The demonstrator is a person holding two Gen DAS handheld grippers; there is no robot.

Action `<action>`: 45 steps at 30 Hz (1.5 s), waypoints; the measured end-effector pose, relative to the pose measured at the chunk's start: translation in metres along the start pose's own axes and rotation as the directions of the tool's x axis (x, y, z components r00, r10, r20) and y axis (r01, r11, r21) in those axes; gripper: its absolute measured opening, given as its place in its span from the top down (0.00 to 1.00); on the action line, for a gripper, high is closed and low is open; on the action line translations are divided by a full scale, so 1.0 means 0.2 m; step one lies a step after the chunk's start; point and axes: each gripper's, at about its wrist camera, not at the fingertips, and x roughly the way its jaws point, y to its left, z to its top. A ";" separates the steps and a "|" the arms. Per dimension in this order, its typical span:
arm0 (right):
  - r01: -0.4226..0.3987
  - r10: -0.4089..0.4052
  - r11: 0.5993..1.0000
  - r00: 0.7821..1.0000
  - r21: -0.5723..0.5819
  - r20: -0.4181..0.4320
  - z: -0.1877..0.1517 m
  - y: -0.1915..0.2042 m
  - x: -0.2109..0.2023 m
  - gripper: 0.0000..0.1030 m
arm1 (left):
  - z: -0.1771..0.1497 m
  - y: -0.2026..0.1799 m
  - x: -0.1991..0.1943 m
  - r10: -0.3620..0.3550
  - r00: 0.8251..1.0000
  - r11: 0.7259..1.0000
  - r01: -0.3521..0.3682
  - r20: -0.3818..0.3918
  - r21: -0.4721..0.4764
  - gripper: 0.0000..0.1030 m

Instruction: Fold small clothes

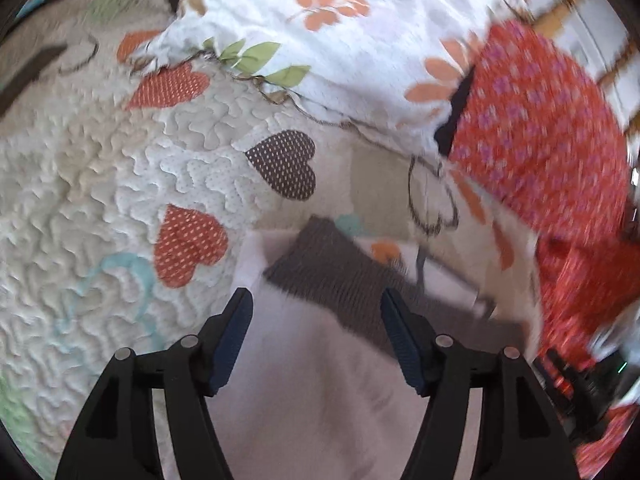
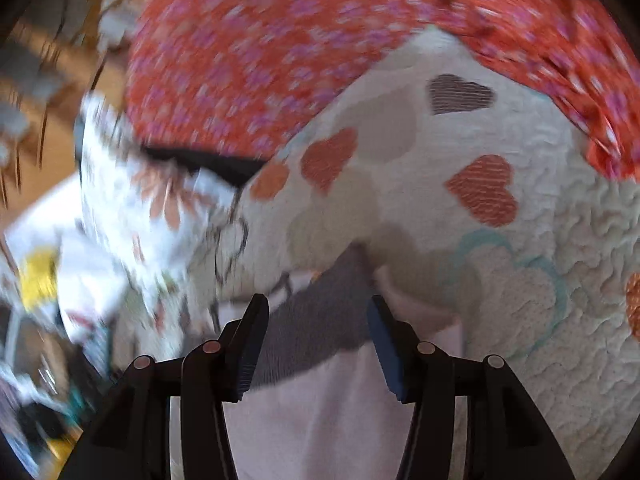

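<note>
Left gripper [image 1: 316,316]: jaws apart, nothing clamped between the blue pads [image 1: 234,340]. Beneath and between the fingers lies the pale pink garment [image 1: 320,400], with its grey ribbed band [image 1: 340,280] just ahead of the fingertips; whether the tips touch the cloth cannot be told.

Right gripper [image 2: 316,320]: jaws likewise apart, holding nothing. The same pink garment [image 2: 320,420] fills the gap low down, and the grey ribbed band [image 2: 316,320] crosses between the fingers.

Supporting surface: a bed with a cream quilted bedspread [image 1: 80,200], stitched with orange and brown hearts [image 1: 284,164].

Adjacent items: a white blanket with leaf print [image 1: 340,52] bunched beyond the garment; a red cloth with purple flowers [image 1: 540,140] to the right in the left wrist view, at the top in the right wrist view [image 2: 280,40].

Writing or labels: none legible; both views are blurred.
</note>
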 end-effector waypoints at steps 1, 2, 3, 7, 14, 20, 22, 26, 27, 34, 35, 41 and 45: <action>0.028 -0.029 0.998 0.999 -0.053 -0.026 -0.04 0.04 0.01 0.47 | -0.02 -0.01 -0.01 0.021 1.000 0.999 -0.021 -0.004 0.036 0.36; 0.043 -0.046 0.996 0.998 -0.080 -0.036 -0.06 0.06 0.02 0.48 | -0.05 -0.03 -0.02 0.051 0.999 0.995 -0.051 -0.007 0.085 0.35; 0.071 -0.077 0.991 0.996 -0.116 -0.048 -0.09 0.07 0.02 0.48 | -0.08 -0.04 -0.02 0.082 0.997 0.988 -0.080 -0.009 0.130 0.35; 0.176 -0.186 0.973 0.981 -0.150 -0.057 -0.18 -0.02 -0.05 0.50 | -0.22 -0.01 -0.04 0.180 0.984 0.950 -0.170 -0.013 0.263 0.31; 0.185 -0.213 0.966 0.965 -0.179 -0.152 -0.41 -0.15 -0.19 0.49 | -0.37 0.15 -0.01 0.181 0.980 0.952 -0.154 -0.083 0.264 0.28; 0.093 -0.147 0.974 0.953 -0.206 -0.266 -0.59 -0.19 -0.19 0.90 | -0.42 0.15 -0.02 0.200 0.978 0.947 -0.178 -0.057 0.268 0.24; 0.077 -0.134 0.973 0.957 -0.219 -0.258 -0.58 -0.16 -0.24 0.93 | -0.42 0.14 -0.02 0.207 0.977 0.945 -0.186 -0.053 0.268 0.24; 0.234 -0.299 0.916 0.939 -0.325 -0.167 -0.52 -0.13 -0.35 0.93 | -0.42 0.14 -0.02 0.207 0.977 0.946 -0.186 -0.052 0.266 0.24; 0.275 -0.343 0.898 0.927 -0.343 -0.154 -0.52 -0.13 -0.35 0.93 | -0.42 0.14 -0.02 0.206 0.977 0.947 -0.185 -0.053 0.264 0.23; 0.440 -0.513 0.814 0.851 -0.379 -0.114 -0.44 -0.14 -0.33 0.93 | -0.42 0.14 -0.02 0.213 0.976 0.948 -0.192 -0.056 0.254 0.20; 0.417 -0.469 0.847 0.879 -0.328 -0.092 -0.39 -0.14 -0.37 0.91 | -0.42 0.15 -0.01 0.212 0.976 0.949 -0.191 -0.059 0.249 0.20; 0.259 -0.286 0.928 0.956 -0.268 -0.065 -0.34 0.05 -0.32 0.81 | -0.38 0.15 -0.09 0.187 0.982 0.965 -0.180 -0.023 0.190 0.20; 0.234 -0.287 0.907 0.952 -0.351 -0.109 -0.41 0.25 -0.15 0.74 | -0.34 0.16 -0.20 0.208 0.977 0.959 -0.214 0.049 0.184 0.20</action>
